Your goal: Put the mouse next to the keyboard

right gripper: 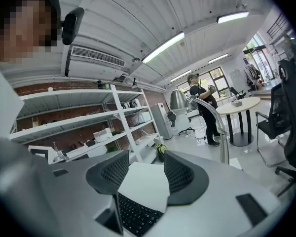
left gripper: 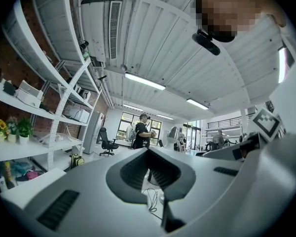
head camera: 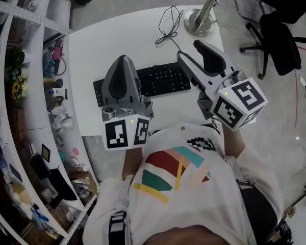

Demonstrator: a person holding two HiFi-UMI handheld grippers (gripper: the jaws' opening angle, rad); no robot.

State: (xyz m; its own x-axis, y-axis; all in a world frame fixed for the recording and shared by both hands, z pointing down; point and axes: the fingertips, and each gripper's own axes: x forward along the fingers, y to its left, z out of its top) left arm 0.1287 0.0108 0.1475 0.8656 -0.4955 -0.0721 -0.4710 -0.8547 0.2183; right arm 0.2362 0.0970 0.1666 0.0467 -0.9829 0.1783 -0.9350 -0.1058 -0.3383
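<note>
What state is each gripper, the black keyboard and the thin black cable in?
Left gripper: jaws shut, empty.
Right gripper: jaws open, nothing between them.
Black keyboard: flat on the white table, partly hidden by the left gripper.
Thin black cable: lying loose on the table.

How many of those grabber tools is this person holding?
2. The left tool is over the black keyboard's left half, jaws together. The right tool is by the keyboard's right end, jaws apart. None seems hidden.
</note>
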